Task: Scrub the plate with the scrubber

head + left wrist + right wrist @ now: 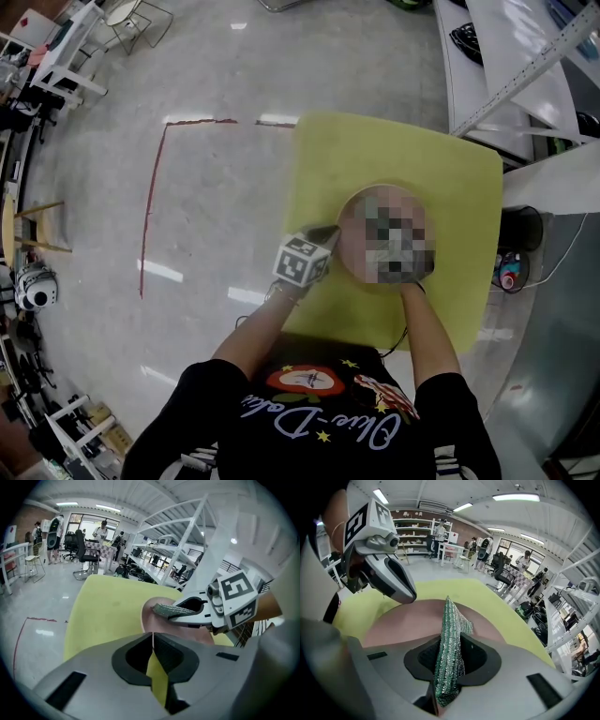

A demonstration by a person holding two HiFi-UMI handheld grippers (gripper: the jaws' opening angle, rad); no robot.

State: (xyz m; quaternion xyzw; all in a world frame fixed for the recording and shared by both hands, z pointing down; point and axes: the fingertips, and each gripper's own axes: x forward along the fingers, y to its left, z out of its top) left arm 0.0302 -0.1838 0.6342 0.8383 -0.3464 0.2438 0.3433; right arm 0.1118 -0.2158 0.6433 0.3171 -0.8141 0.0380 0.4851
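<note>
Head view: a round pink plate (352, 225) lies on a square yellow-green table (450, 187), with the left gripper (326, 234) at its left rim. Left gripper view: its jaws are pressed together with nothing between them. Right gripper view: the right gripper (449, 646) pinches a green-and-silver mesh scrubber (451, 620) over the plate.

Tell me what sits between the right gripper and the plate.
The green scrubber, clamped in the right gripper, pointing at the pink plate; right gripper view.
</note>
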